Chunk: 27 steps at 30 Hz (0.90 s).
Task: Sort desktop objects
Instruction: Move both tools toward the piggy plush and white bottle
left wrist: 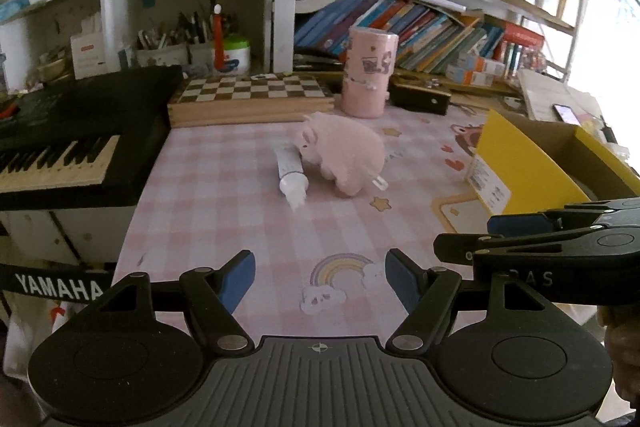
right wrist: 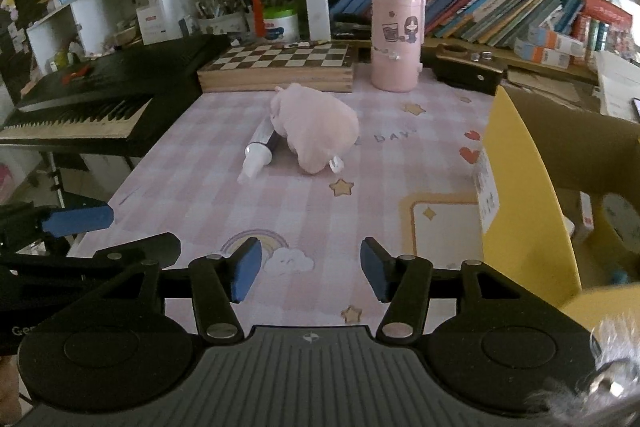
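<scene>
Both hand-held grippers, left (left wrist: pixel 320 281) and right (right wrist: pixel 311 275), hang released and empty, side by side, aimed at the plush pig (right wrist: pixel 314 125) and tube (right wrist: pixel 260 147) lying ahead, likely lining up a pick.

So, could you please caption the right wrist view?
Open right hand-held gripper faces pink plush toy and tube on checked mat.

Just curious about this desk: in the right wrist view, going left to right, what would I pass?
Keyboard → white tube → pink plush toy → pink canister → yellow cardboard box.
</scene>
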Tool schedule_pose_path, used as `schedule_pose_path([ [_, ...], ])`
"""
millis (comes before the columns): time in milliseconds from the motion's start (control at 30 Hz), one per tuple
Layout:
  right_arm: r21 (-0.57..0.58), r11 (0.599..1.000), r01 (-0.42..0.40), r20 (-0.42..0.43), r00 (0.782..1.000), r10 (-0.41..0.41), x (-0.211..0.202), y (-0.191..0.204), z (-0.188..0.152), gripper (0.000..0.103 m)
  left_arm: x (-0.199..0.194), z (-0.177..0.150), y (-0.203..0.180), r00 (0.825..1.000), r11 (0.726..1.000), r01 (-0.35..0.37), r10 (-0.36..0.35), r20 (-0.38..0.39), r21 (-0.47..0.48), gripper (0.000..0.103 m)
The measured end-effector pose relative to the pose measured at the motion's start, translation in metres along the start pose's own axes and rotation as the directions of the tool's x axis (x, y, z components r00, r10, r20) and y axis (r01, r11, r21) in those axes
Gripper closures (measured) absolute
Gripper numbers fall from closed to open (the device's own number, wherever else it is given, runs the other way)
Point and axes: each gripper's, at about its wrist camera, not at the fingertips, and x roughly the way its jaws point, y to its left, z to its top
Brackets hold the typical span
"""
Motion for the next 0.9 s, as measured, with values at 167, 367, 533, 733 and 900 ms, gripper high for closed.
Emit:
schedule_pose_path([
  [167, -0.017, 0.999, -0.028, -0.014, 1.0, 0.028, 0.018, -0.01, 0.016, 0.046, 0.014, 0.011, -0.001, 0.999, 0.999, -0.034, 0.034, -0.014, -0.019, 0.029],
  [367, -0.029, 0.998, -0.063, -0.024, 0.998, 0.062, 0.037, -0.02, 0.035, 0.042, 0.03, 0.025, 0.001, 0.997, 0.996, -0.077, 0.076, -0.021, -0.048, 0.029],
  [533, -0.05, 0.995, -0.09, -0.042, 0.995, 0.088, 0.058, -0.029, 0.053, 0.037, 0.044, 0.036, 0.001, 0.994, 0.992, -0.106, 0.105, -0.023, -0.068, 0.029],
  [733, -0.131, 0.986, -0.108, -0.079, 0.992, 0.098, 0.086, -0.035, 0.076, 0.023, 0.063, 0.049, 0.002, 0.991, 0.986, -0.137, 0.135, -0.025, -0.095, 0.029],
  [900, -0.242, 0.963, -0.119, -0.096, 0.99, 0.099, 0.11, -0.034, 0.089, 0.019, 0.078, 0.056, 0.001, 0.989, 0.985, -0.143, 0.14, -0.04, -0.093, 0.029],
])
